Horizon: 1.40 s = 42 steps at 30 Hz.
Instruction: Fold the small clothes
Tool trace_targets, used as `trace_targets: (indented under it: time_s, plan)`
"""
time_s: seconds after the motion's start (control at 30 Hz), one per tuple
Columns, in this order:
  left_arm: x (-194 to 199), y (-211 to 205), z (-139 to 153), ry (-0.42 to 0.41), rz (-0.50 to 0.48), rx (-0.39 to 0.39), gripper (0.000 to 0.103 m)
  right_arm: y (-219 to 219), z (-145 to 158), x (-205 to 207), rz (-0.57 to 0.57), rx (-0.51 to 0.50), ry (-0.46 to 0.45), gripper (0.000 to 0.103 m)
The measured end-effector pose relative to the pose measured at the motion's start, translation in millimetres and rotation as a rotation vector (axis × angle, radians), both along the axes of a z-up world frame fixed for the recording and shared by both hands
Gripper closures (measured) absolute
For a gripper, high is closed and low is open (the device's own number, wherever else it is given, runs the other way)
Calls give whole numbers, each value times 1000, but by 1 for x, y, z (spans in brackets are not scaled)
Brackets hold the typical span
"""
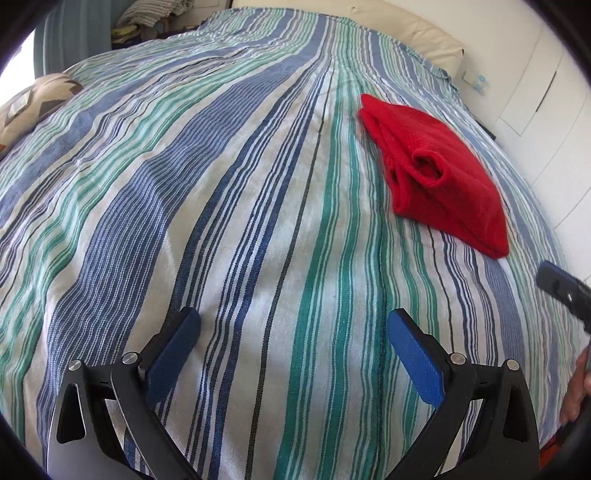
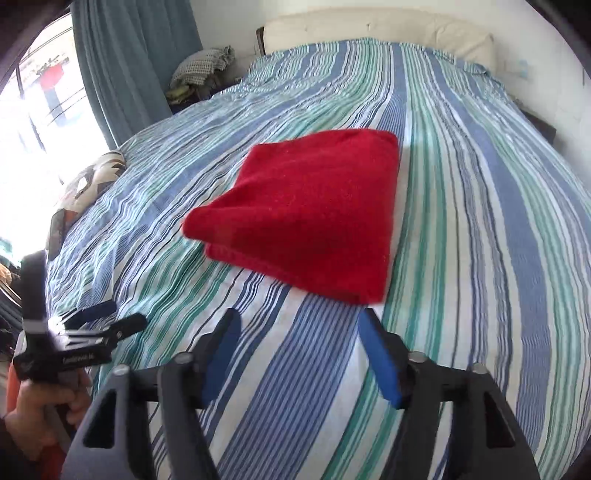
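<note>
A red knitted garment [image 1: 439, 173] lies folded into a compact bundle on the striped bedspread [image 1: 229, 206]. In the right wrist view the red garment [image 2: 314, 210] sits just beyond my fingertips. My left gripper [image 1: 293, 321] is open and empty, hovering over bare bedspread to the left of the garment. My right gripper [image 2: 299, 319] is open and empty, just short of the garment's near edge. The left gripper also shows at the lower left of the right wrist view [image 2: 110, 317]. The right gripper's tip shows at the right edge of the left wrist view [image 1: 561, 282].
A patterned cushion [image 2: 88, 181] lies at the bed's left edge. A cream headboard [image 2: 376, 29] stands at the far end. Teal curtains [image 2: 122, 66] and a window are at the left, with a pile of clothes [image 2: 199, 70] beside the bed. White cupboards [image 1: 539, 96] stand to the right.
</note>
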State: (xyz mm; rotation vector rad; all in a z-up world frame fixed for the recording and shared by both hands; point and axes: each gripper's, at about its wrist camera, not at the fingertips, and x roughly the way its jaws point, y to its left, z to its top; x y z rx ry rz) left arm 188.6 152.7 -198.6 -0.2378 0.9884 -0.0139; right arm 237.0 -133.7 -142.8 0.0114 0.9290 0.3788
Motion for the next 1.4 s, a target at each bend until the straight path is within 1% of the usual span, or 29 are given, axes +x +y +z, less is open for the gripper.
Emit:
trace_targets:
  time_s: [0.07,0.17,0.3,0.5,0.67,0.77,0.83,0.9,1.07,1.17,1.23,1.3,1.4]
  plan:
    - [-4,-2,2,9,7,-2,2,-8,-2,-35,-26,-17,-27,27]
    - [-16,-9,5,-1,-4,11,2,-28,-13,-77,-100,-20,-2,27]
    - [-24,-22,9,-16,-41,68,2,-49,-35,-101,-157,-52,48,27]
    - [-25,-33,6,-21,-65,138,2,-70,-40,-105,-202,-83,40,27]
    - [-25,-42,-2,-7,-90,198,2,-74,-48,-109,-202,-112,42,27]
    - [-25,-45,-7,-3,-98,221,1,-72,-54,-110,-204,-128,44,19]
    - [-25,-46,-10,2,-100,226,1,-73,-59,-111,-207,-126,53,14]
    - [-25,-47,-14,8,-102,225,0,-76,-62,-111,-215,-110,54,11]
    - [-24,-45,-16,26,-88,197,0,-76,-68,-111,-206,-94,49,1]
    - [-23,-42,-16,49,-48,170,0,-74,-71,-112,-204,-108,40,0]
    - [-21,-43,-16,65,-22,174,0,-75,-71,-112,-205,-100,39,0]
    - [-21,-46,-18,63,-41,203,0,-75,-72,-112,-204,-98,37,0]
    - [-27,-48,-20,26,-76,234,0,-74,-72,-112,-206,-106,33,0]
